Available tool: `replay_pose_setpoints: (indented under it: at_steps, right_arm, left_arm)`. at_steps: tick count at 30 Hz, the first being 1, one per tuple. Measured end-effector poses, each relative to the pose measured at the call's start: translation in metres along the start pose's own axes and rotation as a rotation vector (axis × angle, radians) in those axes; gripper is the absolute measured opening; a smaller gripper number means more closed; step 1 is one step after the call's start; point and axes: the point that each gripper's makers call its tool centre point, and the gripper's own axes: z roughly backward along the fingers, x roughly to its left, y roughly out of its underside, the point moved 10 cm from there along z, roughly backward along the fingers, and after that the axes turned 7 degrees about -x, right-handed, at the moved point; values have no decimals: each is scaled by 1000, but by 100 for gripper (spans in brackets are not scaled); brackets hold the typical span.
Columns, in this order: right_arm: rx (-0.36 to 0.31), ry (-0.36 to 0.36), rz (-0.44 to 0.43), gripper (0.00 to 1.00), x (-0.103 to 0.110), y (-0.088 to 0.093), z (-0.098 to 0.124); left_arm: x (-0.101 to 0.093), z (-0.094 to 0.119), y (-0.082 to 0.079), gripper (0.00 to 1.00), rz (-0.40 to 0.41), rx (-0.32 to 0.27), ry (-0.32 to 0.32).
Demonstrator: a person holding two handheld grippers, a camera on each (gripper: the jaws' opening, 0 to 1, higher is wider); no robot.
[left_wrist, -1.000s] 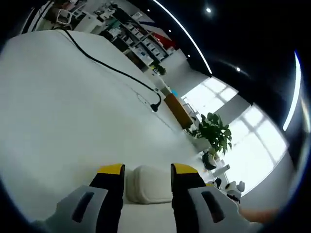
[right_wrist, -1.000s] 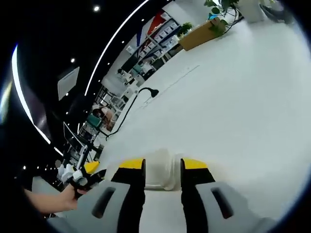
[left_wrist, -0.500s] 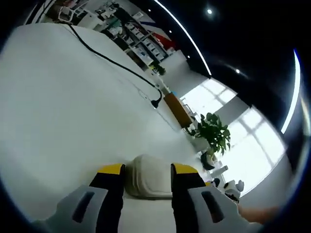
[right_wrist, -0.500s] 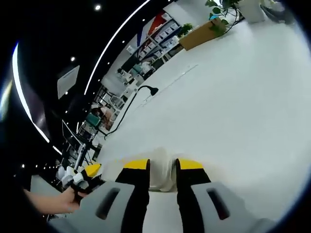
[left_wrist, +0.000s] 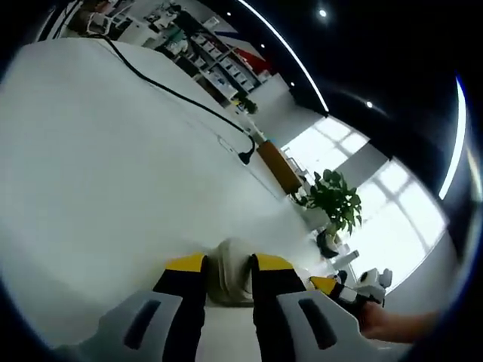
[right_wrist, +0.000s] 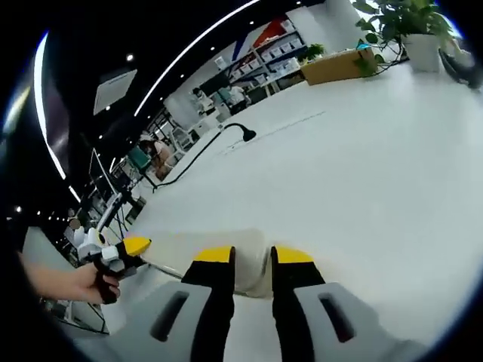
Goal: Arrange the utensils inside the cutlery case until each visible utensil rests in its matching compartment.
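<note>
In the left gripper view, the left gripper, with black jaws and yellow tips, sits at the bottom centre of the frame with its jaws drawn in against the rounded end of a pale cream, smooth plastic cutlery case. The case end lies directly between the tips, so the grip looks closed on it. At the lower right of that frame the other gripper's yellow tip shows, held by a person's hand. Behind lies the white table with a black cable running to the upper left.

In the right gripper view, the right gripper at the bottom centre likewise has its jaws narrowed onto the opposite end of the case. The case's long axis runs from between these tips towards the lower left of the frame, where the left gripper's yellow tip appears.

So each gripper holds one end, with the case stretched lengthwise between them. No utensils or compartments can be made out; whether the case is lidded cannot be told. The coming move likely turns on pulling or lifting along that long axis.
</note>
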Motion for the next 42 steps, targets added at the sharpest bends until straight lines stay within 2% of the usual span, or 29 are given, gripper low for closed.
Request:
replay_pose_setpoints:
  at_steps: [4, 7, 8, 9, 12, 14, 15, 17, 18, 19, 20, 22, 26, 28, 29, 31, 32, 33, 35, 36, 40, 42]
  right_arm:
    - [-2, 1, 5, 14, 2, 1, 0]
    - [-18, 3, -2, 14, 1, 3, 0]
    - [-26, 6, -12, 14, 0, 3, 0]
    - [-32, 7, -13, 14, 0, 4, 0]
    - [-34, 16, -13, 14, 0, 3, -1]
    - [-53, 8, -118, 15, -4, 5, -2]
    - [-45, 10, -176, 16, -5, 7, -1]
    - [-66, -8, -221, 16, -8, 11, 2]
    - [-62, -14, -270, 16, -9, 13, 4]
    - [-46, -5, -370, 18, -10, 17, 8]
    - [-40, -13, -382, 17, -10, 20, 11]
    - [-78, -33, -308, 18, -9, 25, 17]
    - [-93, -23, -344, 16, -6, 27, 21]
    - [-88, -15, -341, 16, -4, 25, 21]
    - [-85, -12, -329, 15, -3, 25, 21]
    - [-73, -10, -320, 15, -3, 24, 21]
    - [-67, -10, -318, 15, -3, 23, 21]
    - [-50, -14, -284, 14, -2, 21, 21]
    - [-40, -13, -296, 14, -2, 21, 20]
    - [-36, -11, -290, 14, -2, 21, 20]
    - [-56, -1, -295, 14, -1, 24, 20]
    - [-62, 6, -286, 14, 1, 24, 20]
  left_arm:
    - [3, 3, -1, 19, 17, -12, -1]
    - [-2, -1, 5, 18, 39, -25, -9]
    - [-3, -1, 7, 17, 24, -32, -7]
    - [0, -1, 7, 17, 13, -43, -4]
    - [4, 0, 8, 16, 53, -84, -6]
    - [6, 1, 8, 18, 100, -97, 15]
    - [5, 2, 8, 18, 123, -94, 4]
    - [5, 3, 8, 19, 109, -94, 6]
    - [4, 6, 8, 19, 109, -97, -3]
    - [4, 7, 9, 20, 114, -106, -21]
    - [4, 9, 12, 20, 122, -107, -15]
    - [2, 12, 16, 19, 105, -105, 1]
    - [6, 12, 15, 18, 158, -99, 0]
    - [4, 12, 13, 17, 142, -88, 1]
    - [4, 13, 13, 17, 105, -78, 0]
    - [2, 13, 12, 14, 117, -79, -4]
    - [1, 15, 9, 9, 122, -91, -1]
    - [1, 13, 6, 8, 124, -99, 1]
    - [1, 12, 6, 8, 112, -81, -2]
    - [1, 12, 6, 8, 78, -77, 4]
    - [0, 14, 11, 8, 109, -121, -4]
    - [-1, 14, 13, 7, 98, -134, -11]
